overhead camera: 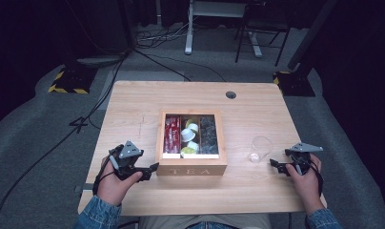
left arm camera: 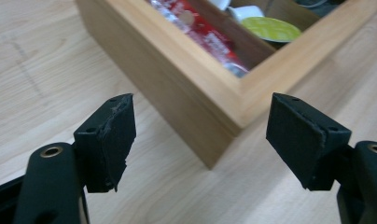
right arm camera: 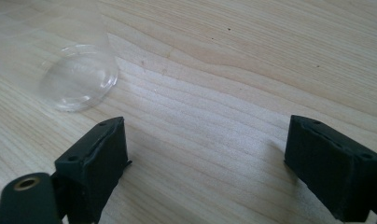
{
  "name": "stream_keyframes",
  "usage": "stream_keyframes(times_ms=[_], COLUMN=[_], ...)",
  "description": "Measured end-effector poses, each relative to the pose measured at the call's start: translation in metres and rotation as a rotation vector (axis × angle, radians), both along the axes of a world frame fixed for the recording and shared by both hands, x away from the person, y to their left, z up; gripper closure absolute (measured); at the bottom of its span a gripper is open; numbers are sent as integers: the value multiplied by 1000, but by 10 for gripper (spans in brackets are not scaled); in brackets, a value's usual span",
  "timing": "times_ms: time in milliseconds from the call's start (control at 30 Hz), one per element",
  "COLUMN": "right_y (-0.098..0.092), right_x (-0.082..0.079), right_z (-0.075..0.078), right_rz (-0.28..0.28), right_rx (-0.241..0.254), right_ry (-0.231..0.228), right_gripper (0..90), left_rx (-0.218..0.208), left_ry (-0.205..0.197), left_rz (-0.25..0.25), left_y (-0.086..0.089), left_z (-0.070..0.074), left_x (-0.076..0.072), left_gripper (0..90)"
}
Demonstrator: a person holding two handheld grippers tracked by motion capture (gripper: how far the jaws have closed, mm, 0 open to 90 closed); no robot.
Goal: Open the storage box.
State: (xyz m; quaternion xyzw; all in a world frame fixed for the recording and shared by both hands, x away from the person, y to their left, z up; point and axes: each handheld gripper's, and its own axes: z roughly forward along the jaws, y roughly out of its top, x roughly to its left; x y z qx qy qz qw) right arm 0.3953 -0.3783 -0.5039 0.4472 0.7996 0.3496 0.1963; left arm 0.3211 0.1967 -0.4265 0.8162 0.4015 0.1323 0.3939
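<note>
— Wooden tea box [overhead camera: 191, 168] sat just ahead of the left gripper [overhead camera: 150, 170], didn't it?

— It did. In the left gripper view its near corner [left arm camera: 224, 140] stood between the two jaws and a little beyond them, untouched. The jaws were spread wide, nothing held. I judged the hand was lined up on that corner to steady the box or turn it.

— And what lay inside?

— Red packets [overhead camera: 172, 134] in the compartment nearest that gripper, white and yellow-green capsules [overhead camera: 189, 138] in the middle one, dark ones [overhead camera: 209, 135] in the far one. No lid showed over them, so the contents were reachable from above.

— The other hand?

— The right gripper [overhead camera: 278, 166] rested low over the table [overhead camera: 133, 105], its jaws also fully parted and empty. The clear glass cup [overhead camera: 260, 149] stood ahead of them and off towards the left jaw; in the right gripper view its round base [right arm camera: 79, 77] sat beyond that jaw, apart from it.

— Why there?

— My guess: the cup waited beside the box to receive something from it, and the right gripper was placed to hold it.
</note>
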Motion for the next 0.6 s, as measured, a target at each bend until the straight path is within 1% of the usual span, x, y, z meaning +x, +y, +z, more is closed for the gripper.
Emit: stream_keyframes(times_ms=[33,67,100,167,233,267,300,400,500,567,600], right_y=[0,0,0,0,0,0,0,0,0,0,0], right_x=[0,0,0,0,0,0,0,0,0,0,0], right_z=[0,0,0,0,0,0,0,0,0,0,0], right_rz=[0,0,1,2,3,3,3,2,2,2,2], right_rx=[0,0,0,0,0,0,0,0,0,0,0], right_ry=[0,0,0,1,1,1,1,1,1,2,2], right_gripper=[129,129,129,129,129,129,129,129,129,129,129], left_rx=[6,6,14,32,49,56,55,60,65,69,68], left_ry=[4,4,7,14,34,37,42,38,40,31,30], left_rz=[-43,-43,-61,-79,-85,-78,-73,-71,-83,-88,-90], left_y=[-6,-6,-9,-13,-16,-16,-16,-15,-15,-15,-15], left_z=[-2,-2,-4,-8,-12,-13,-14,-16,-17,-16,-16], left_x=[0,0,1,1,2,2,2,3,3,2,2], left_gripper=[247,250,250,252,256,268,292,341,415,481,491])
